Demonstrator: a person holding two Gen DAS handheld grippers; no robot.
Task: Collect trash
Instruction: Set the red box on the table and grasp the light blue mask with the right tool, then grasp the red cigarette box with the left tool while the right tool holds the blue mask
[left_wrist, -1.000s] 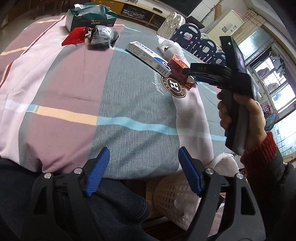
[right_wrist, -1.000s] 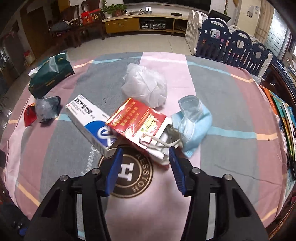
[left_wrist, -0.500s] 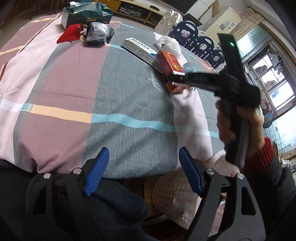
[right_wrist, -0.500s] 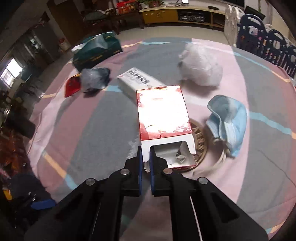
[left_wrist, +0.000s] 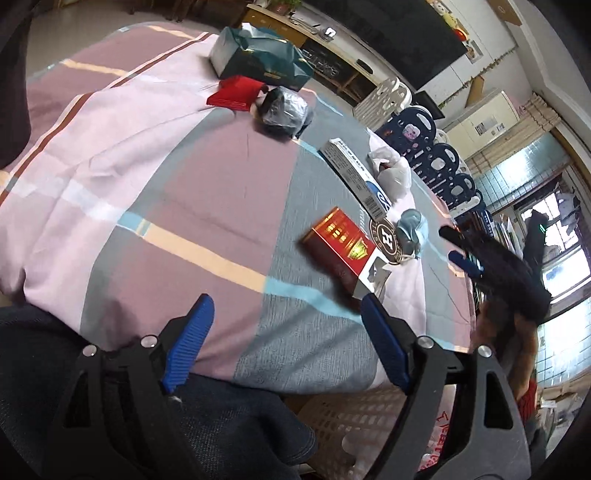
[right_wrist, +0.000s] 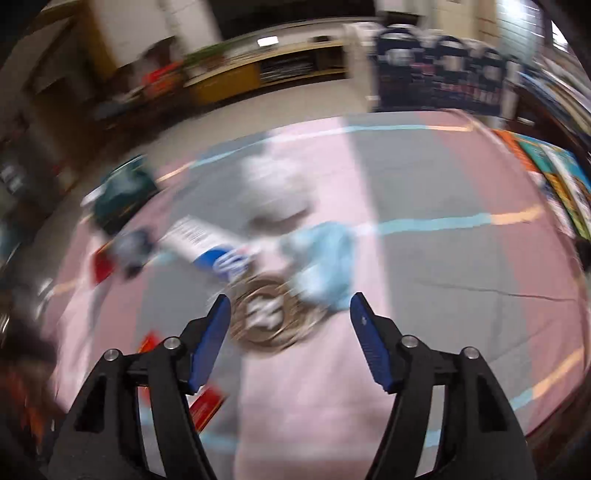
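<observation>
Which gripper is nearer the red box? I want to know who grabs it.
Left. The left gripper is open just below the red box, its right finger beside the box's open end. The right gripper, open, is off to its side.

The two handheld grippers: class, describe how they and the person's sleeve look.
Each gripper, left and right, has a black plastic frame with triangular cut-outs, silver screws, and ribbed blue finger pads. The hand holding the right one wears a red knitted cuff.

Bright window (left_wrist: 565, 236), long low cabinet (right_wrist: 258, 70)
</observation>
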